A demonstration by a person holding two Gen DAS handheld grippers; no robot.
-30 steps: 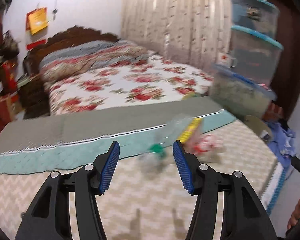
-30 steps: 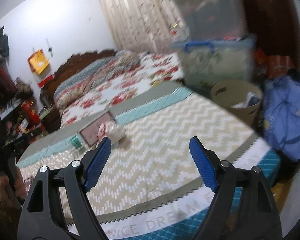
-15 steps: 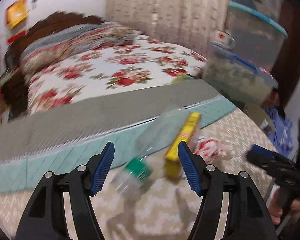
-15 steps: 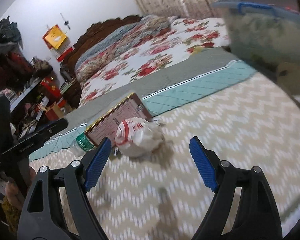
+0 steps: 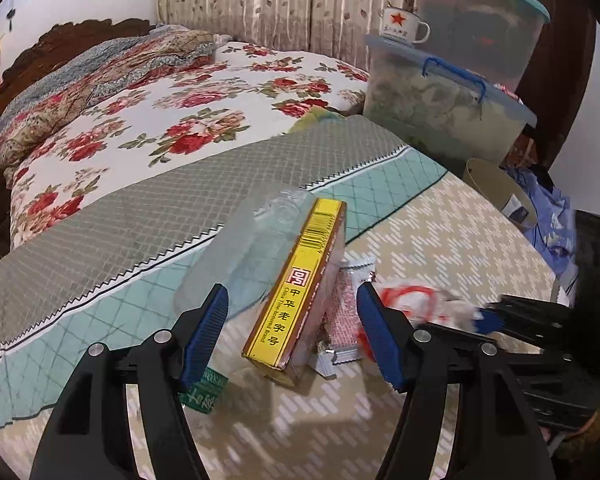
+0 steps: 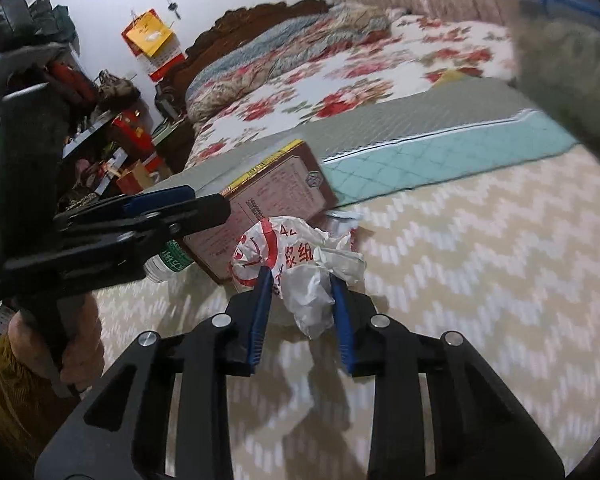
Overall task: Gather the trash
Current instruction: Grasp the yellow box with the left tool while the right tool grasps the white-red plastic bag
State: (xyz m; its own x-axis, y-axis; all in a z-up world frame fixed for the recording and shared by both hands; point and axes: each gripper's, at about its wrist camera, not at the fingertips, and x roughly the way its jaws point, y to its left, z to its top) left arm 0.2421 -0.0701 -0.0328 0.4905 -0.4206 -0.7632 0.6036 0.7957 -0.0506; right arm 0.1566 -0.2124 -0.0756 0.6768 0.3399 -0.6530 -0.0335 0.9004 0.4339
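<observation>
Wrapper, crumpled at twelve o'clock between the right gripper fingers, is being closed on; left gripper stands open astride the yellow box, long axis toward one o'clock.

bottle: neck end hidden behind left pad, green label half covered | storage bin: blurred, cut by frame edge | foil packet: mostly behind yellow box (print unreadable) | beige basket: contents indistinct
</observation>
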